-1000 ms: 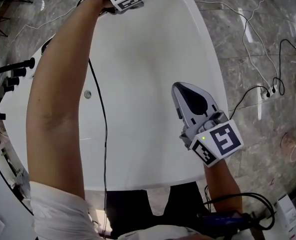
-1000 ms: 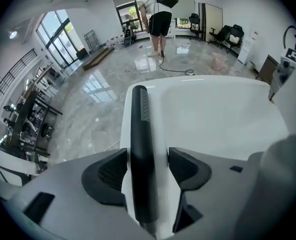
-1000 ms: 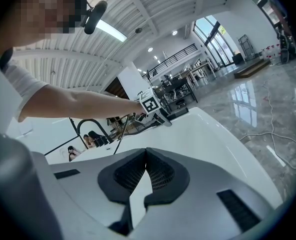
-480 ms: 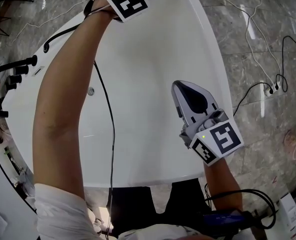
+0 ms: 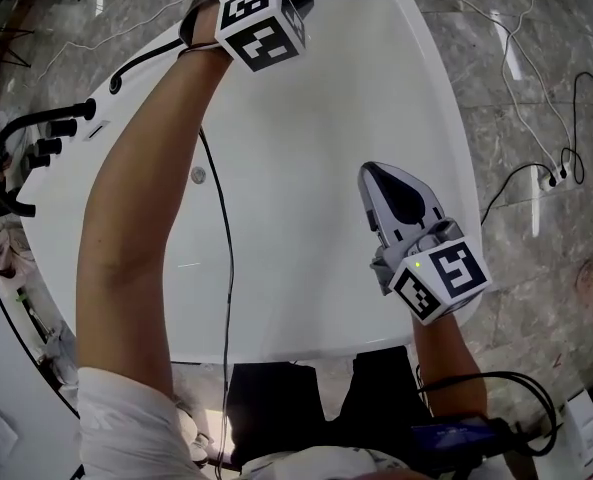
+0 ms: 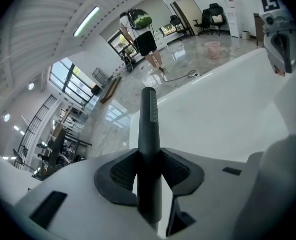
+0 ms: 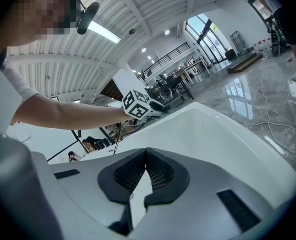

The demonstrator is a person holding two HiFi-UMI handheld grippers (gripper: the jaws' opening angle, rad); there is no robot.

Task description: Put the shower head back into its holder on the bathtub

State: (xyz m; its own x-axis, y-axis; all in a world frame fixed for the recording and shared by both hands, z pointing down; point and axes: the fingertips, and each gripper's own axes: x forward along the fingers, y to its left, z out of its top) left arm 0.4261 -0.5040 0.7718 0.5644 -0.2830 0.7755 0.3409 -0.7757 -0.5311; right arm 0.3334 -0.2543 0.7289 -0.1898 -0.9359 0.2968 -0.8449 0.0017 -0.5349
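The left hand-held gripper (image 6: 148, 169) and the right hand-held gripper (image 7: 147, 156) are built alike. Each has a pale grey moulded shell with small dark rectangular slots, and black pads (image 7: 160, 174) with fine ribbing at the jaws. Each carries a white cube printed with black square markers: the left cube (image 5: 261, 25) at top centre, the right cube (image 5: 442, 280) at lower right, where a small green light (image 5: 416, 264) glows beside it. A thin black cable (image 5: 226, 268) runs down the left half of the frame. The person wears a white short sleeve (image 5: 126, 423) at lower left and dark trousers (image 5: 276, 403) at bottom centre. A blue box (image 5: 451, 438) trailing looped black cables shows at lower right.
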